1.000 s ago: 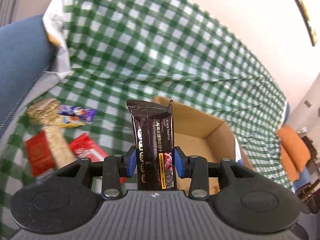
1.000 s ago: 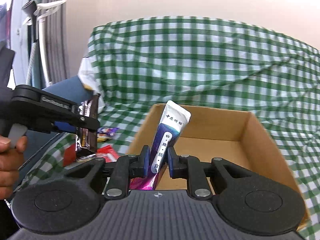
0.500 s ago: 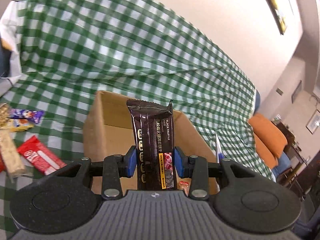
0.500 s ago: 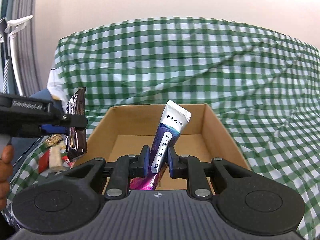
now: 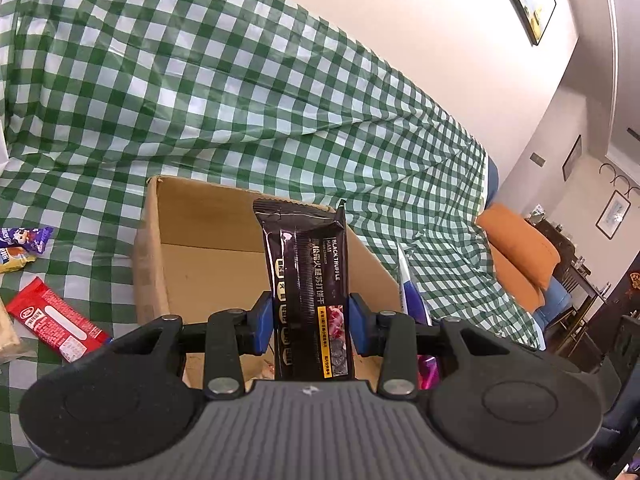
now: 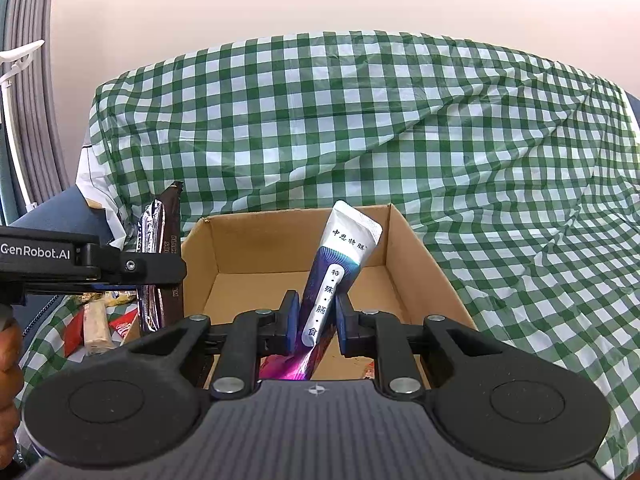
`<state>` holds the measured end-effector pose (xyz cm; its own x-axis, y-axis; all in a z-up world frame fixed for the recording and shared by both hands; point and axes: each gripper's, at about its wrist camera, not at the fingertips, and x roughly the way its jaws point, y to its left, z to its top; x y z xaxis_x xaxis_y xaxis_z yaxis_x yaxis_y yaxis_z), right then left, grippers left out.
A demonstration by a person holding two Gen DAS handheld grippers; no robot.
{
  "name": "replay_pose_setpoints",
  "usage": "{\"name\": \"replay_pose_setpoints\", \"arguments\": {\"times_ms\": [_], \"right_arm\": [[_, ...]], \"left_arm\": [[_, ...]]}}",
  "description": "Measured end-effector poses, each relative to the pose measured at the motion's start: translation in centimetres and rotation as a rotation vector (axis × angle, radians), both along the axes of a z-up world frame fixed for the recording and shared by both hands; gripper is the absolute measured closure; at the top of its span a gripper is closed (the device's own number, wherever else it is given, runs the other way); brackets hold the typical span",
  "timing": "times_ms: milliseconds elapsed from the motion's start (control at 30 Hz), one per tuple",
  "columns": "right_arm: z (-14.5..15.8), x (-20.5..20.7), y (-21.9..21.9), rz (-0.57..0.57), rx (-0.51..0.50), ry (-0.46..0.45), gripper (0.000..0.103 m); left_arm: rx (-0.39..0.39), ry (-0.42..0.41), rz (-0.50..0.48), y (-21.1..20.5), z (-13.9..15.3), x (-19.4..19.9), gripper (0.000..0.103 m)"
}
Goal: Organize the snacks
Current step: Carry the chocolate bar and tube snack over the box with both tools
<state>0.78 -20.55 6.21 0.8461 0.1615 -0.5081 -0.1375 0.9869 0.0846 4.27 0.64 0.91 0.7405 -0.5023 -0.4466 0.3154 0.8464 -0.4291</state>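
My left gripper (image 5: 311, 322) is shut on a black truffle ham snack pack (image 5: 306, 280) and holds it upright over the near part of the open cardboard box (image 5: 148, 264). My right gripper (image 6: 317, 320) is shut on a white and purple snack pouch (image 6: 340, 264), tilted, over the same box (image 6: 416, 264). In the right wrist view the left gripper (image 6: 132, 266) with its black pack (image 6: 158, 272) is at the box's left wall. The pouch's edge shows in the left wrist view (image 5: 408, 288).
Loose snacks lie on the green checked cloth left of the box: a red packet (image 5: 56, 320), a purple and yellow packet (image 5: 20, 244), a pale bar (image 6: 96, 322). An orange cushion (image 5: 520, 248) and dark furniture stand to the right. The person's hand (image 6: 8, 360) shows at far left.
Both grippers have moved over the box with their snacks still held. The left view has swung right, so the loose snacks have slid toward its left edge.
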Motion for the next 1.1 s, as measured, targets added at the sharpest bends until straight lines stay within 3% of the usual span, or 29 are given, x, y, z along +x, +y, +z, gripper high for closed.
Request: {"name": "replay_pose_setpoints", "arguments": {"times_ms": [1100], "right_arm": [[-0.19,0.37,0.13,0.002,-0.008,0.007,0.082]], "left_arm": [[0.013,0.001,-0.016,-0.63,0.09,0.11,0.060]]}}
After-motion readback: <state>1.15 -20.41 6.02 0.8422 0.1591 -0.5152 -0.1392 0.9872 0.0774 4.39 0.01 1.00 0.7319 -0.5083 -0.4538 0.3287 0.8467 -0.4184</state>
